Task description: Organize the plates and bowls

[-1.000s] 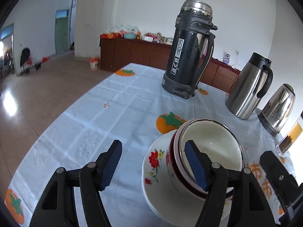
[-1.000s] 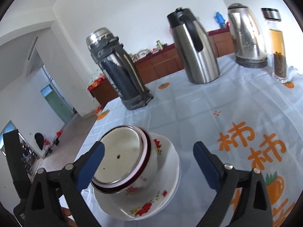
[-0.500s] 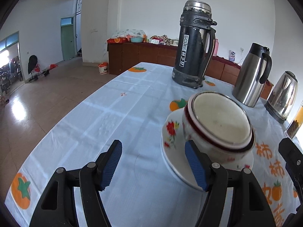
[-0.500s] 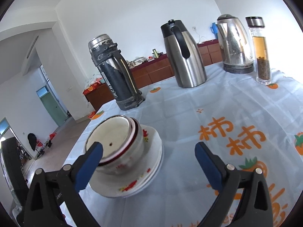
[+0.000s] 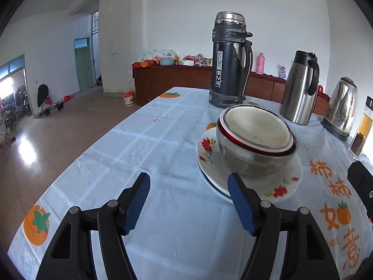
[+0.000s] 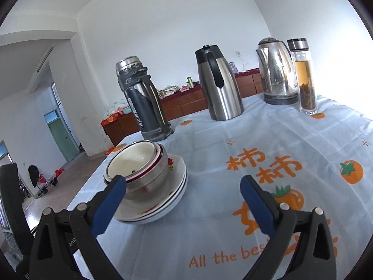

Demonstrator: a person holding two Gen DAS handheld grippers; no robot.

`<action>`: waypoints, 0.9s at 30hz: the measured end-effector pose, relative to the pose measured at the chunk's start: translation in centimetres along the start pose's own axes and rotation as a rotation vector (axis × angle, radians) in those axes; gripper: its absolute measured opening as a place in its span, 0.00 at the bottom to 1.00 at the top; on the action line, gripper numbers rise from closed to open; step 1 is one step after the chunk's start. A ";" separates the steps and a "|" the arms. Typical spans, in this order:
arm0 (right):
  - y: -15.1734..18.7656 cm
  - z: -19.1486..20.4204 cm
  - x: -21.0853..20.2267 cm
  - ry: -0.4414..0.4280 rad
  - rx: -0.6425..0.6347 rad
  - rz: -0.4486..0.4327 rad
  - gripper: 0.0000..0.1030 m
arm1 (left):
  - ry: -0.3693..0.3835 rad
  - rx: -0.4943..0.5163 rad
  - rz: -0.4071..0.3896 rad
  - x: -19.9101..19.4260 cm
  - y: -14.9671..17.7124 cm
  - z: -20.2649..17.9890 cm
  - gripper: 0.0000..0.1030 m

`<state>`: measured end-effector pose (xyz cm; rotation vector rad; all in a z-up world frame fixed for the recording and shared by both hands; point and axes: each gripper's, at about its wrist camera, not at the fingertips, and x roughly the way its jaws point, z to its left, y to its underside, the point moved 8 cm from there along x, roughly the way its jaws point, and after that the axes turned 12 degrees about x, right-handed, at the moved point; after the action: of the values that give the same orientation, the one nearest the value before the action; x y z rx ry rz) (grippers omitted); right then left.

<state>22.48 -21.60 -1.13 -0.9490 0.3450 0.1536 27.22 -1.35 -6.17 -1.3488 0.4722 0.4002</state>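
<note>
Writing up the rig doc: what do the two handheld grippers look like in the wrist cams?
The two look alike. The left gripper and right gripper each have two black plastic fingers with triangular cut-outs and silver rivets at the pivots. Each fingertip carries a blue ribbed pad. A bit of white lettering shows on the right gripper's left finger. No cables, hands or sleeves are in view.

The left gripper [image 5: 188, 204] sits at 6 o'clock with its blue-padded jaws spread apart and only bare tablecloth [image 5: 149, 154] between them. Just beyond its right finger [image 5: 240, 204], at about 3 o'clock, nested bowls [image 5: 254, 147] stand on a flowered plate [image 5: 285, 190]; the innermost bowl is white inside, with a red rim below it and a steel bowl outermost. At 12 o'clock a tall black flask [image 5: 229, 63] stands upright. Toward 2 o'clock are a steel jug [image 5: 300, 88], a kettle [image 5: 341, 107] and a glass tea bottle [image 5: 362, 128]. A black part of the other gripper [image 5: 361, 186] shows at the right edge.
</note>
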 end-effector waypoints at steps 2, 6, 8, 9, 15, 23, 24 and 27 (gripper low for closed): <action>0.1 -0.2 -0.7 -0.003 0.000 -0.009 0.97 | 0.004 -0.007 -0.003 -0.5 0.3 0.0 0.69; 0.2 -0.5 -2.1 -0.002 -0.006 -0.035 0.97 | 0.008 -0.015 -0.021 -1.6 0.8 0.1 0.69; 0.4 -0.7 -2.8 0.000 -0.006 -0.045 0.97 | 0.004 -0.014 -0.031 -2.1 1.0 0.1 0.69; 0.5 -0.8 -3.1 -0.003 -0.003 -0.051 0.97 | 0.004 -0.014 -0.036 -2.3 1.1 0.1 0.69; 0.5 -0.8 -5.0 -0.005 -0.014 -0.100 0.98 | 0.002 -0.002 -0.068 -3.8 1.6 -0.1 0.70; 0.4 -0.5 -6.9 -0.007 -0.051 -0.150 0.99 | -0.009 0.013 -0.123 -5.3 1.7 -0.3 0.77; 0.4 -0.4 -7.1 -0.007 -0.056 -0.158 0.99 | -0.010 0.018 -0.131 -5.6 1.6 -0.3 0.77; 0.1 -0.3 -7.6 -0.008 -0.063 -0.185 0.99 | -0.005 0.025 -0.151 -6.1 1.4 -0.4 0.83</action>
<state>15.28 -21.62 1.31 -1.0376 0.2446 -0.0014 21.24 -1.53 -4.10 -1.3491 0.3673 0.2725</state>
